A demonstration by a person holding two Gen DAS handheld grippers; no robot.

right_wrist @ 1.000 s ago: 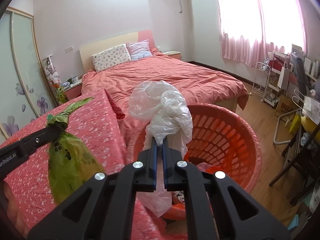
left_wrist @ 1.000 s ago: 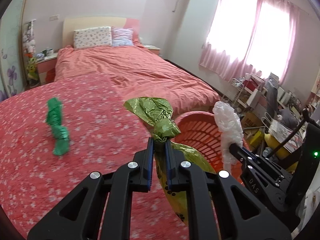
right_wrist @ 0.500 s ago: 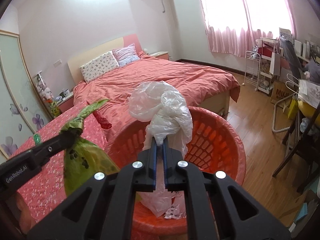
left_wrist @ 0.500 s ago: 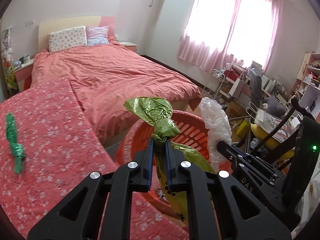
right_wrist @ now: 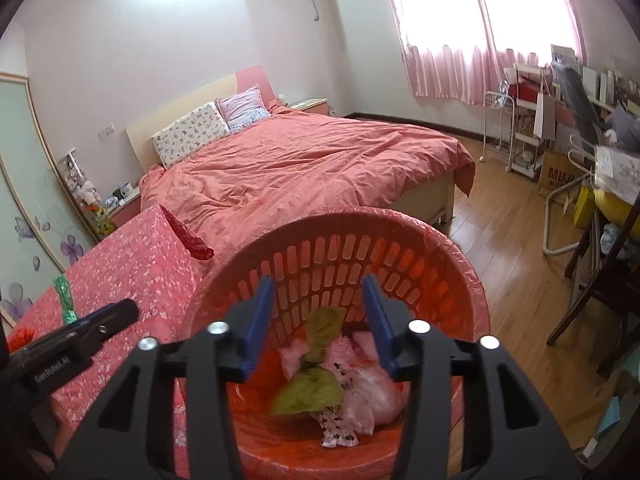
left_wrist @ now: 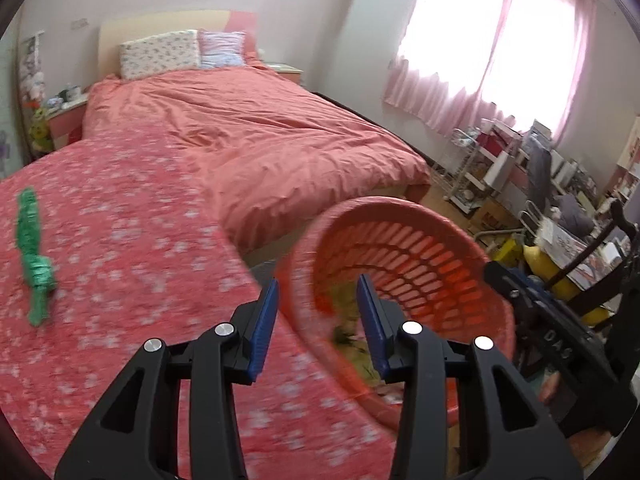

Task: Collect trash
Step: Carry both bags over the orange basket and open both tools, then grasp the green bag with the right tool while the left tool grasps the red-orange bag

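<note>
An orange slotted basket stands on the floor beside the red flowered table; it also shows in the left wrist view. Inside it lie an olive-green bag, a clear plastic bag and other wrappers. My right gripper is open and empty above the basket. My left gripper is open and empty at the basket's left rim, over the table edge. A green twisted wrapper lies on the table at the left, also seen in the right wrist view.
A bed with a salmon cover fills the room behind the table. A dark red scrap lies at the table's far corner. Shelves, boxes and chair legs crowd the right side over a wooden floor.
Both grippers have opened. The olive-green bag and the clear plastic bag have dropped into the basket. The left wrist view has swung back toward the table.
</note>
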